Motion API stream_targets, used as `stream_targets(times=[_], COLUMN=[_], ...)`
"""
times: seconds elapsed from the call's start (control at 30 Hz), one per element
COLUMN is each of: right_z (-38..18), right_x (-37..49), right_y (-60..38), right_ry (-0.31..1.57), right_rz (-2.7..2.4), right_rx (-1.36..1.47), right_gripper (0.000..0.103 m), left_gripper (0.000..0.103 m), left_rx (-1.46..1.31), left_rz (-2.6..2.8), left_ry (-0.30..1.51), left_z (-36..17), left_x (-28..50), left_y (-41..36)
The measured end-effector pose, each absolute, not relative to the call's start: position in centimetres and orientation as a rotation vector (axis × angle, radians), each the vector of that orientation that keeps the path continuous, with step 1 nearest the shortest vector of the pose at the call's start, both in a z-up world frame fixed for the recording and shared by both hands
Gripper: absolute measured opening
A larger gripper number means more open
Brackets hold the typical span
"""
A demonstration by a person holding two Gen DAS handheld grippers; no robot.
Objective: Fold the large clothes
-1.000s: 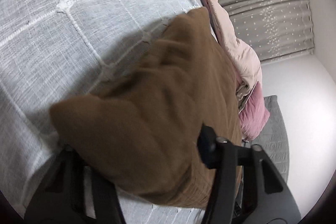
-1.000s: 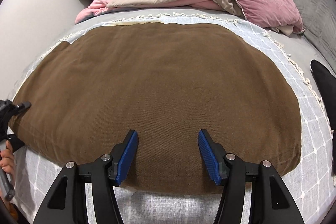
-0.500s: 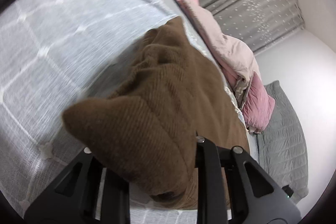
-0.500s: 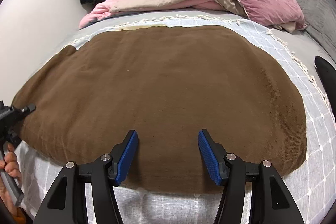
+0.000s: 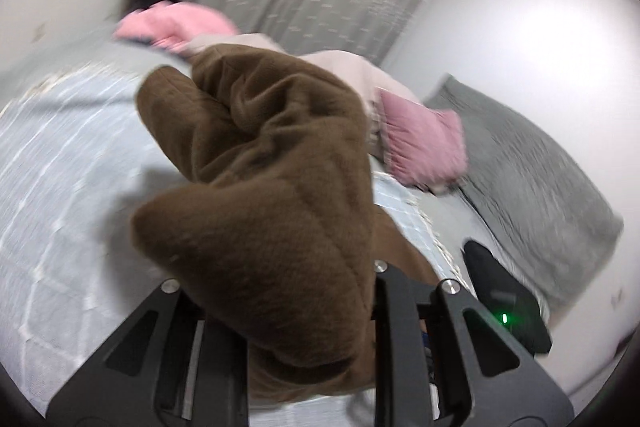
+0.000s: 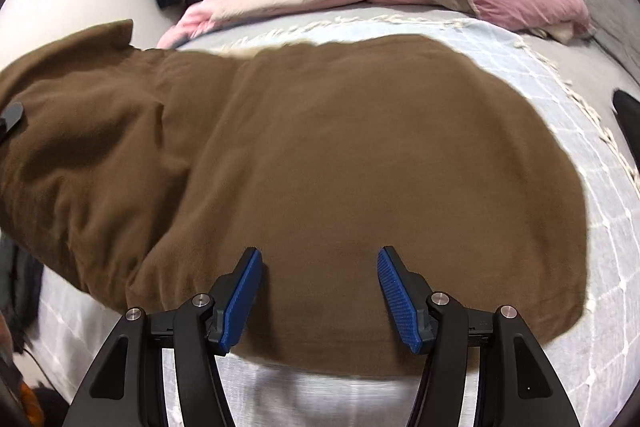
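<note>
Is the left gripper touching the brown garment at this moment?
Touching. In the left wrist view the left gripper is closed on a bunched corner of the brown garment, which fills the space between its fingers and hangs lifted above the bed cover.

The left gripper [image 5: 312, 311] is clamped on a bunched corner of the brown garment [image 5: 260, 195], its black arms pinched close with cloth filling the gap; its pads are buried in the fabric; the jaws have just been closing, the cloth between them; it points slightly downward. The right gripper [image 6: 320, 295] tilts steeply down over the cloth, its blue pads [image 6: 242, 297] standing well apart, gripping nothing.
</note>
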State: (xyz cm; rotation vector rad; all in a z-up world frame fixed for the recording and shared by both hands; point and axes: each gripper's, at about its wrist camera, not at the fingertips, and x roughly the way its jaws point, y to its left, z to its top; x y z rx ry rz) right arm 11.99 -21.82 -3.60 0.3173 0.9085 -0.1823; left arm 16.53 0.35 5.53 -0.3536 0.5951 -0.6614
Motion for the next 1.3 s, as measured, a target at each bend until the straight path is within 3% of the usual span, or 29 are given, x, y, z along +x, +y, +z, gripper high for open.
stream_targets(times=[0.2,0.37,0.47,0.6,0.73,0.83,0.93,1.13,1.3], right_z=[-1.0,-1.2,-1.8,-1.6,-1.0,-0.9,-1.0,-2.3,-1.2], right_x=[8.8,5.8,4.6,3.6,3.3,3.2,3.3,5.0,6.4], right_y=[-28.3,-34.2,-36.3,-37.1,-36.9,-37.3,-37.7,-37.6,-35.2], right_ry=[0.779,0.710,0.706,0.691,0.677,0.666,0.644,0.654,0.663], right_rz=[-0.252,-0.322,-0.370,-0.371,-0.335,-0.298,-0.254,-0.129,-0.104], right_rx=[0.523,0.713,0.770,0.795,0.800,0.824,0.863,1.008,0.962], right_gripper=[0.061,0.061,0.061,0.061,0.062,0.066,0.070,0.074,0.074], left_gripper=[0.023,0.024,0.024,0.026,0.034,0.064,0.074,0.079,0.079], left_rx=[-0.146,0.009,-0.013,-0.048,0.008,-0.011,-0.057,-0.066,-0.190], left_rz=[-0.865,-0.978,-1.043,-1.074,-1.070,-1.165,-1.237,-1.077,-0.955], left_ry=[0.600,0.825,0.998,0.999,0.943,0.896,0.858,0.812,0.878], left_z=[5.7,-1.6,-7.0,-6.1,-4.0,-2.0,-0.2,0.4,-3.0], left_x=[13.2,13.2,14.8,15.6,14.4,12.8,11.6,14.3,17.4], left_y=[-9.1,-16.0,-17.7,-16.8,-14.5,-12.3,-10.0,-5.3,-2.2])
